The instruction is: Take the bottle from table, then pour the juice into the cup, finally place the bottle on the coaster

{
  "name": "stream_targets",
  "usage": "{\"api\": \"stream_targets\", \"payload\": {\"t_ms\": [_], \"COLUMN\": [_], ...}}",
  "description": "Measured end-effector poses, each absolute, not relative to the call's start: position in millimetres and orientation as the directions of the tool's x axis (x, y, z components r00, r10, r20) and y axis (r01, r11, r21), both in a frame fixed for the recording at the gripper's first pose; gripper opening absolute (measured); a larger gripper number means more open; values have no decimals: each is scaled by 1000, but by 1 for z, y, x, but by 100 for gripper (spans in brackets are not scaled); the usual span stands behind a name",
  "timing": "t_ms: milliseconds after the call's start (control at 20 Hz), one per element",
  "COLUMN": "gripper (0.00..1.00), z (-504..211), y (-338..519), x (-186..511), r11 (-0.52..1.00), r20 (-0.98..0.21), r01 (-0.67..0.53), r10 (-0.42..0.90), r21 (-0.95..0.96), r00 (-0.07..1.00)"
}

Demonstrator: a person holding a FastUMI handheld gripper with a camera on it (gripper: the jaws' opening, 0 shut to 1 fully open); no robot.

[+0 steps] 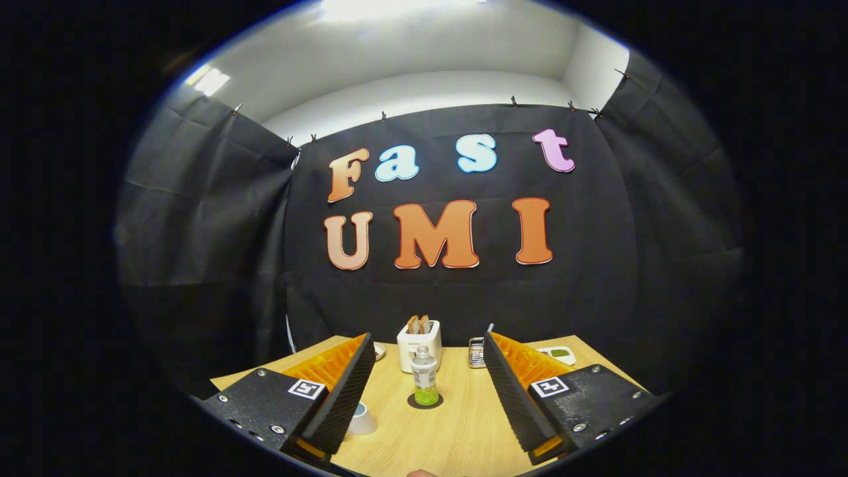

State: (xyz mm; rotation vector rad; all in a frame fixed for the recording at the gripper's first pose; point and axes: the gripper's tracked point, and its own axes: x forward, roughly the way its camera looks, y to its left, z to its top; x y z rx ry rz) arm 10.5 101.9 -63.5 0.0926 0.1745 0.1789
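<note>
A small clear bottle (424,375) with green juice in its lower part and a pale cap stands upright on a dark round coaster (424,401) on the wooden table (457,430). My gripper (427,343) is open, its fingers spread wide to either side of the bottle and touching nothing. The bottle sits in the gap between them, well clear of both. A white cup (362,419) stands on the table by the left finger, which hides part of it.
A white toaster (419,346) with bread slices in it stands just behind the bottle. A small metal object (476,352) is to the toaster's right, a white dish with something green (560,354) lies beyond the right finger, and a small dish (379,350) lies left of the toaster.
</note>
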Motion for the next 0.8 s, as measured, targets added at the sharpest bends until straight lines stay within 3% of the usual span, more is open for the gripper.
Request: {"api": "stream_targets", "payload": {"t_ms": [800], "gripper": [97], "z": [-38], "y": [99], "x": [-1], "r11": [984], "r20": [-128], "r01": [-167], "r10": [175], "r21": [68], "r00": [976]}}
